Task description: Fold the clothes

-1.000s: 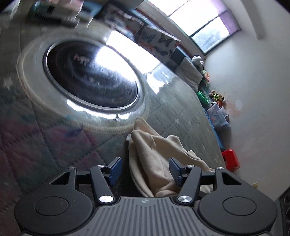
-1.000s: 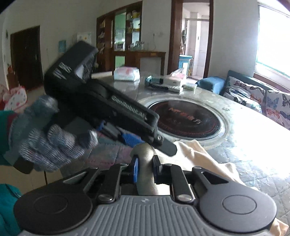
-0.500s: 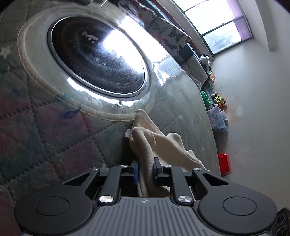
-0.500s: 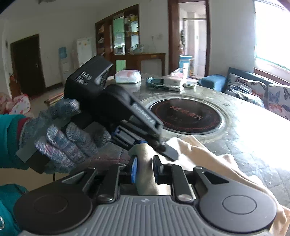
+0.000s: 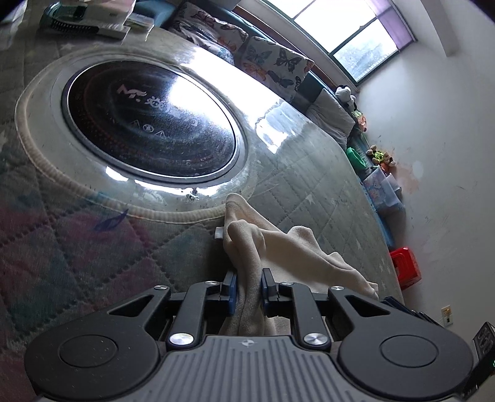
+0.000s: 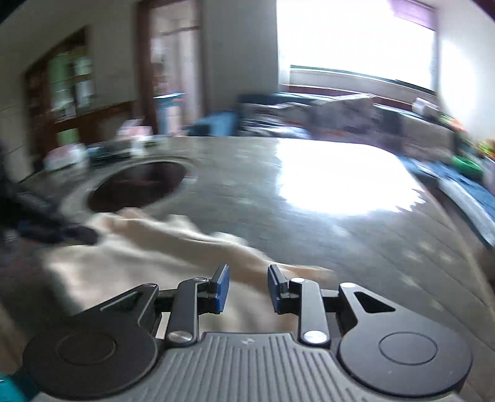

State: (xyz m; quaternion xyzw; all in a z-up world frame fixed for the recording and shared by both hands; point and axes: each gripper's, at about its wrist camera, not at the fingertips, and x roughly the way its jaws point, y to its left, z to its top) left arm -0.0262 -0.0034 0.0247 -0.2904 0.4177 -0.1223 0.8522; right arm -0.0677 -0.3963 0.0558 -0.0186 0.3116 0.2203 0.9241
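A cream cloth garment point(image 5: 266, 244) lies bunched on the quilted table cover. My left gripper point(image 5: 249, 286) is shut on a fold of it, the cloth squeezed between the blue pads and running back under the gripper body. In the right wrist view, which is blurred by motion, the same cream garment point(image 6: 148, 247) spreads below and to the left. My right gripper point(image 6: 247, 286) stands open above it with nothing between the blue pads point(image 6: 222, 287). The other gripper shows as a dark blur point(image 6: 46, 228) at the left edge.
A round black glass cooktop point(image 5: 148, 123) sits in the table, ringed by the cover's corded edge. Boxes and a brush lie at the table's far end point(image 5: 83, 24). A sofa with butterfly cushions point(image 5: 269, 62), toys and a red stool point(image 5: 405, 266) line the wall.
My left gripper closed on the garment fold a second ago and still holds it. My right gripper let go of the cloth, opened, and swung quickly to the right.
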